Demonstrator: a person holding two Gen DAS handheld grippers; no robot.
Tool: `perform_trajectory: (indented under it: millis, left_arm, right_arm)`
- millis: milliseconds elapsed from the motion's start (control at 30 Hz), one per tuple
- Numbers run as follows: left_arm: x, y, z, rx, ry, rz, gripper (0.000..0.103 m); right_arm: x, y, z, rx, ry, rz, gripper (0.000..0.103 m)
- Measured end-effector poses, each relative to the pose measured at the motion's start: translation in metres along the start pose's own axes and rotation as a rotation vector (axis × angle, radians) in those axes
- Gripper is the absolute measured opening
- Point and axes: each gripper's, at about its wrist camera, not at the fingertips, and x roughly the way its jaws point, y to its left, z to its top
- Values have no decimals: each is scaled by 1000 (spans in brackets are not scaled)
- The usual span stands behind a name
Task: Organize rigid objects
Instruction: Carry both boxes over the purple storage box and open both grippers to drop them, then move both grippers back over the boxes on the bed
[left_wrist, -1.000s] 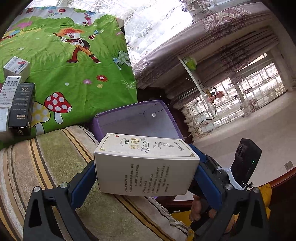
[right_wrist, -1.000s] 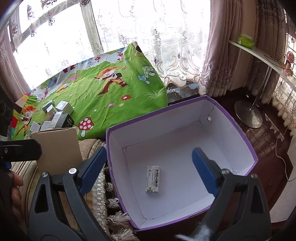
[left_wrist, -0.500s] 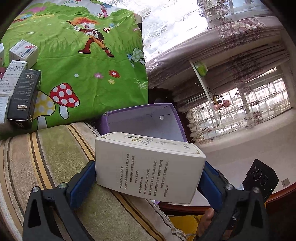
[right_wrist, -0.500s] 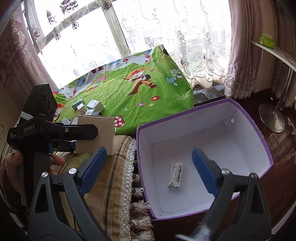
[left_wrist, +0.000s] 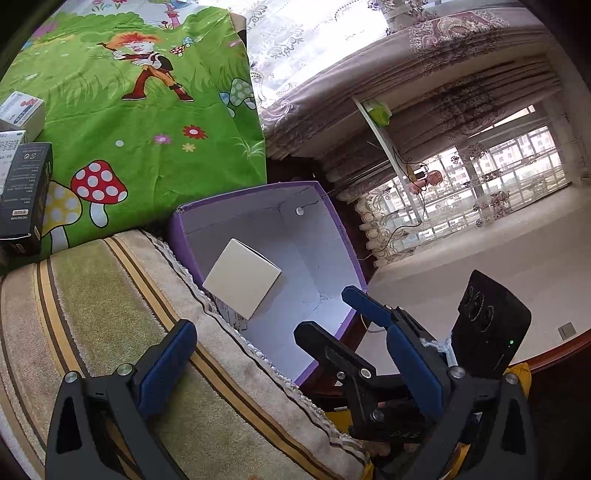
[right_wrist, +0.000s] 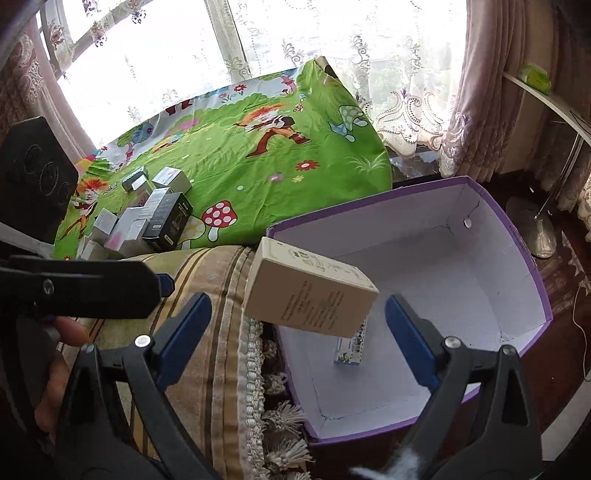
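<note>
1. A cream carton (right_wrist: 310, 295) hangs tilted in mid-air over the near wall of the purple box (right_wrist: 532, 258), free of both claws.
2. The left claw (left_wrist: 280, 354) gapes wide and empty; the right claw (right_wrist: 295, 332) also stands wide, holding nothing.
3. The risk: the carton may clip the rim and tumble onto the striped rug (right_wrist: 207, 295), or land on the small packet (right_wrist: 349, 349) inside.

My two handheld grippers

My left gripper (left_wrist: 291, 362) and right gripper (right_wrist: 297, 319) have black frames, blue pads, silver screws; white string on the right one.
</note>
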Motion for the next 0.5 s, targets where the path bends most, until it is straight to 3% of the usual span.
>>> perform_trajectory:
  millis: [133, 267, 367, 500]
  left_arm:
    - [-24, -9, -2, 91, -125, 44, 103]
    - [-56, -19, -1, 222, -201, 215, 103]
    - [-83, -7, -2, 226, -251, 324, 103]
    - [-119, 19, -4, 219, -308, 373, 102]
  right_arm:
    - [-6, -13, -2, 27, -13, -12, 96]
    - [-16, -12, 0, 36, -93, -10, 96]
    - [-24, -4, 8, 21, -132, -4, 96]
    - [-30, 8, 26, 5, -148, 32, 96]
